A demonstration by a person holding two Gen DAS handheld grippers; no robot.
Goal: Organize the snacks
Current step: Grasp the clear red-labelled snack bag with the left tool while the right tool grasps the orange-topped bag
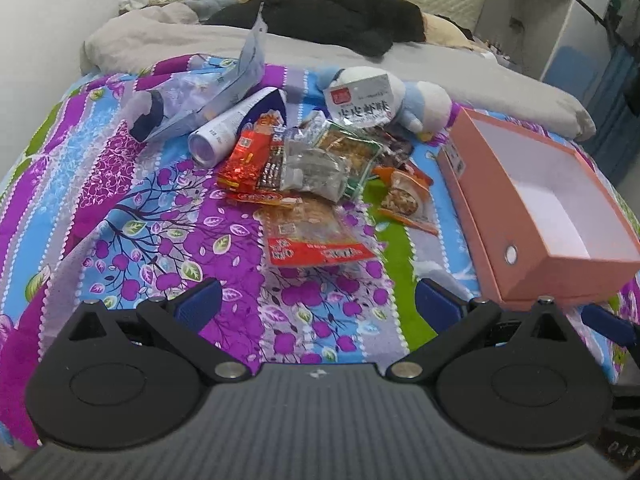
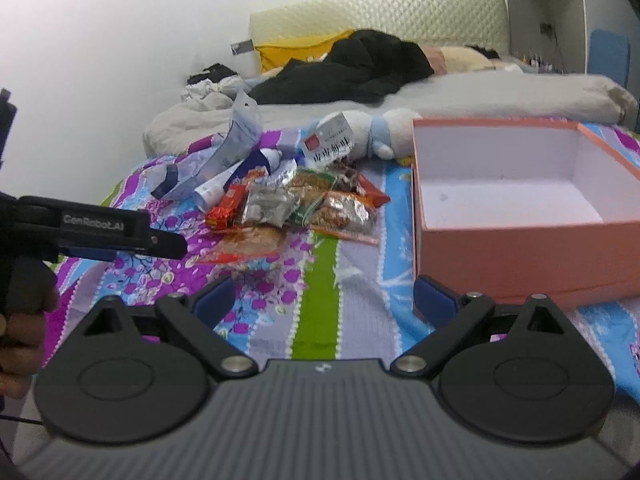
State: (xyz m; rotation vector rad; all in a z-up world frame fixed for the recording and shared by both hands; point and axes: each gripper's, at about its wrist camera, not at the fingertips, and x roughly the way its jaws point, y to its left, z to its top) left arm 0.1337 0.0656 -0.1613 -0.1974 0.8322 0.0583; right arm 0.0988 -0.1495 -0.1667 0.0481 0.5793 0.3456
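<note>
So the bed (image 1: 400, 56) was covered at the near end with a loud purple-and-blue floral blanket (image 1: 168, 240), black clothes (image 1: 344, 12) heaped up by the headboard. A pink cardboard box (image 2: 500, 256) sat open on the blanket's right side, nothing in it, white inside. The snack pile (image 1: 312, 160) was just left of the box, packets overlapping each other, with one red-and-clear packet (image 1: 316, 240) lying nearest the camera. A white-and-blue plush toy (image 1: 416, 100) was behind the pile with a labelled bag (image 1: 360, 98) leaning on it. Left claw (image 1: 318, 304) was spread wide over the blanket, holding nothing. Right claw (image 2: 324, 300) same deal, spread and bare, its right finger just beside the box's front corner.
</note>
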